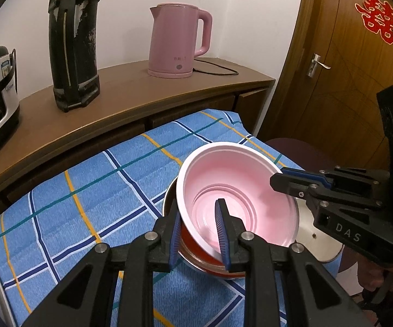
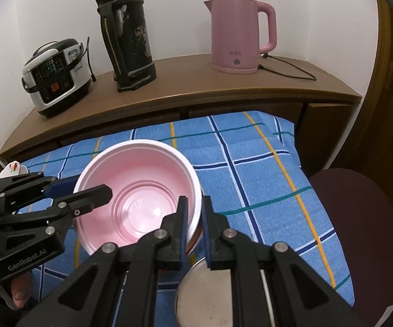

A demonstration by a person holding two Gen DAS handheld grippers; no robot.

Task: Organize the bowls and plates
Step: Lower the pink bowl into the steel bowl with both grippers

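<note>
The pink bowl (image 1: 240,190) is pinched at its rim by both the left gripper (image 1: 200,234) and the right gripper (image 2: 195,231); the red bowl (image 1: 196,248) under it is mostly hidden — only its edge is seen.

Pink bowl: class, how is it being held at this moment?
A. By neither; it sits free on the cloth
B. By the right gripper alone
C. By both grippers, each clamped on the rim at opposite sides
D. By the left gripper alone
C: the left gripper and the right gripper each have fingers closed over the pink bowl rim, on opposite sides.
</note>
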